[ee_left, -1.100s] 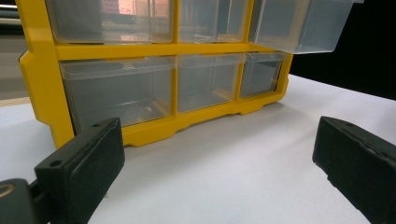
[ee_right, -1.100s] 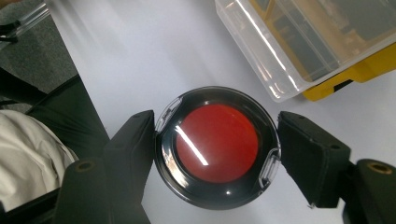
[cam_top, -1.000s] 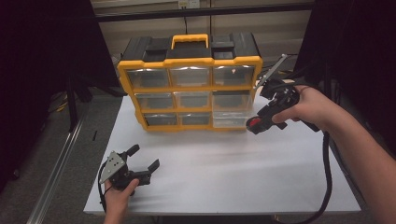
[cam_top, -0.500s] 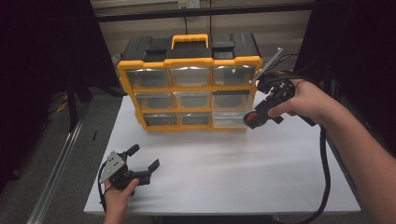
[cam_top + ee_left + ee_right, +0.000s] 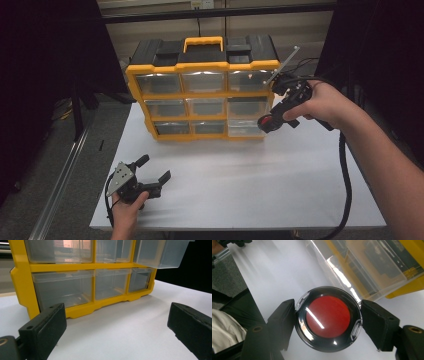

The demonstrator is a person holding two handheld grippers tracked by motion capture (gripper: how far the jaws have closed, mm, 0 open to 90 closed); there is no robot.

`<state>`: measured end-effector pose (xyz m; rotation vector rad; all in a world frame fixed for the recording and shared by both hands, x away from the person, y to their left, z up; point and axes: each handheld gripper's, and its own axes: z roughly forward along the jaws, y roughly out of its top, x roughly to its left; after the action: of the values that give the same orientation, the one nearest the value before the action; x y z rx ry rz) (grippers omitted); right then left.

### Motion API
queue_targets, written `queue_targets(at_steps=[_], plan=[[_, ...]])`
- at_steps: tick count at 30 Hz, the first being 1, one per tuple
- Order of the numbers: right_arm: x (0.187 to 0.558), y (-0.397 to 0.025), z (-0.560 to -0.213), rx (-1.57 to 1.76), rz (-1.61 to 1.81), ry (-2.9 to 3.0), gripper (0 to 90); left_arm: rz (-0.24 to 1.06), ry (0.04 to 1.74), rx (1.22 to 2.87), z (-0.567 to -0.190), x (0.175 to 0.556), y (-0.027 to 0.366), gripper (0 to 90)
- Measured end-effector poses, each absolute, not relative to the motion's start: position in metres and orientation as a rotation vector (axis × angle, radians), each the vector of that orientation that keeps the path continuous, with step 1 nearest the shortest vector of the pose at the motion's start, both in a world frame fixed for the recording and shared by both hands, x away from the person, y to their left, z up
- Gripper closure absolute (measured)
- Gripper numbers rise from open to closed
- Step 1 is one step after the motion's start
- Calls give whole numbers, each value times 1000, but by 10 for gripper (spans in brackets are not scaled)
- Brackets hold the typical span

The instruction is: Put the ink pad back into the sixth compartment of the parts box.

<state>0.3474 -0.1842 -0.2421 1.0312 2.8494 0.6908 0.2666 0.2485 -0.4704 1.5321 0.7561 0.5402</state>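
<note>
A round red-centred black disc (image 5: 327,319) is pinched between the jaws of the right gripper (image 5: 270,121) beside the pulled-out right drawer (image 5: 244,107) of the yellow organiser (image 5: 202,95), still to be stowed, while the left gripper (image 5: 152,175) is rested on the desk (image 5: 250,185), jaws spread.

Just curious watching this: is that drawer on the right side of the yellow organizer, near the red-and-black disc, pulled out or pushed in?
Pulled out. In the left gripper view the clear drawer juts forward past the yellow frame, unlike its neighbours.
</note>
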Motion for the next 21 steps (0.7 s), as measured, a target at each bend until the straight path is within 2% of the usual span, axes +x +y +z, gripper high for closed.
queue_targets(at_steps=[21], plan=[[362,-177,-242,1104,660,2815,298,552,750,1548,-470,267,251,23]])
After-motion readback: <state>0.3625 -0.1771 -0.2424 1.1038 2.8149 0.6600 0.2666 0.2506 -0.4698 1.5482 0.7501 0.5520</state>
